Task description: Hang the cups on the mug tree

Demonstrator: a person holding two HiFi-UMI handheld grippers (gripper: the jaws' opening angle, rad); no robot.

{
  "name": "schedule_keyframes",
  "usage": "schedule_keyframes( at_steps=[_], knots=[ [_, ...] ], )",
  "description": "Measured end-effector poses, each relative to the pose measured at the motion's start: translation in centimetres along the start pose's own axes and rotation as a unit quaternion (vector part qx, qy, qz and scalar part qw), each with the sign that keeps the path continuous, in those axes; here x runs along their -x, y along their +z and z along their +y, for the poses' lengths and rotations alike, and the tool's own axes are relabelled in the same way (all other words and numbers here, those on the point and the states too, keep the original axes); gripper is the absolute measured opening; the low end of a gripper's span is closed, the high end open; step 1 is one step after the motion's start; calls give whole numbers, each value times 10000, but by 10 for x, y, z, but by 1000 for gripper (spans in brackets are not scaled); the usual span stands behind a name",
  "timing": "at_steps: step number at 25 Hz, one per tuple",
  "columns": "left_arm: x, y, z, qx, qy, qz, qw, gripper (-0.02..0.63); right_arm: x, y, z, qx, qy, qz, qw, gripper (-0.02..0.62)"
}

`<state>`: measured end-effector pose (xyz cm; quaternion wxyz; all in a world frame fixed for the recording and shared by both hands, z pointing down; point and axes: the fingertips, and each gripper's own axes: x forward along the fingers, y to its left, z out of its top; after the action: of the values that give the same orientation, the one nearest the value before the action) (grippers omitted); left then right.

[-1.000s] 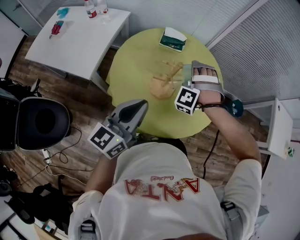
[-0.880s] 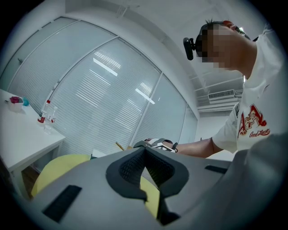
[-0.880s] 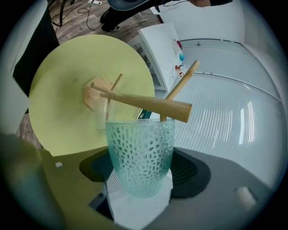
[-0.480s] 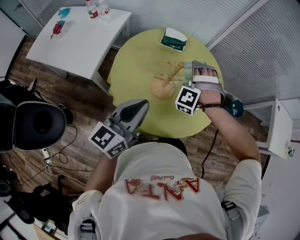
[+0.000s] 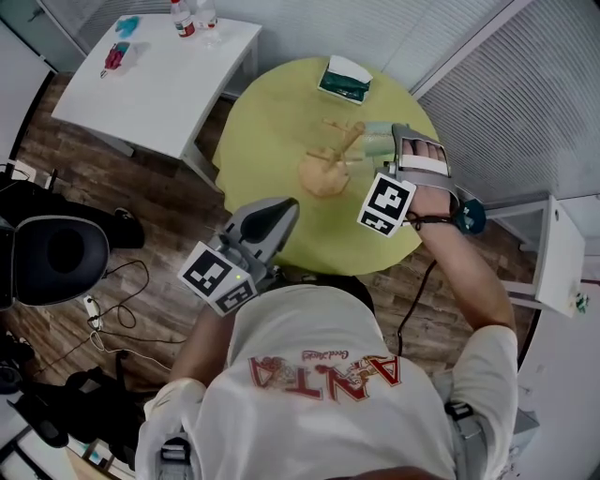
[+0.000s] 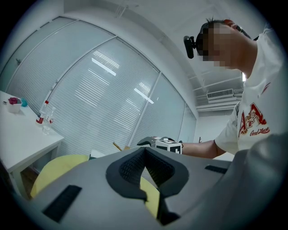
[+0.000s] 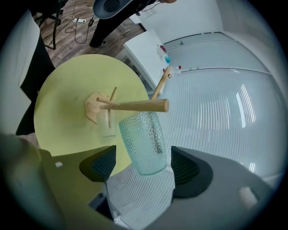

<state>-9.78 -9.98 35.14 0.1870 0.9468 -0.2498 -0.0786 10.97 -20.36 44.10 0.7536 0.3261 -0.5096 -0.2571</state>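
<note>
The wooden mug tree [image 5: 328,161] stands mid-way on the round yellow table [image 5: 272,122]. In the right gripper view a teal dimpled cup [image 7: 145,140] hangs from a peg of the mug tree [image 7: 132,106], and a clear cup [image 7: 107,124] hangs from another peg behind it. My right gripper [image 7: 144,168] is open, its pads standing off either side of the teal cup's base. In the head view the teal cup [image 5: 375,142] shows just left of the right gripper [image 5: 392,146]. My left gripper [image 5: 279,212] hovers shut and empty at the table's near edge; its closed tips [image 6: 144,155] point over the table.
A green-and-white packet [image 5: 345,79] lies at the table's far side. A white table [image 5: 159,80] with bottles [image 5: 180,17] stands to the left. A black chair [image 5: 56,258] and cables are on the wooden floor at left. Blinds close off the right side.
The right gripper has drawn back to the right from the mug tree, uncovering the teal cup on its peg. The black chair has slid left. The left gripper has held still.
</note>
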Motion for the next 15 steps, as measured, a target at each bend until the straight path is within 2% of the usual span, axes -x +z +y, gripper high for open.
schedule_keyframes(
  at_steps=[4,6,8,11,13,15],
  knots=[
    [-4,-1,-4,-12,-24,19,10000,9,19,-3,-5,-726,42,-446,9964,353],
    [-6,-1,-4,-25,-11,28,10000,9,31,-5,-9,-1325,76,-774,9881,345],
    [-7,0,-5,-45,32,53,10000,9,45,-9,-13,-2007,107,-1113,9733,309],
    [-10,0,-3,-75,118,109,9998,9,71,-16,-20,-3147,214,-1664,9342,230],
    [-12,0,0,-71,159,138,9998,9,88,-18,-25,-3871,292,-2051,8984,178],
    [-16,1,2,-55,167,162,9997,9,101,-19,-27,-4527,430,-2485,8553,129]
  ],
)
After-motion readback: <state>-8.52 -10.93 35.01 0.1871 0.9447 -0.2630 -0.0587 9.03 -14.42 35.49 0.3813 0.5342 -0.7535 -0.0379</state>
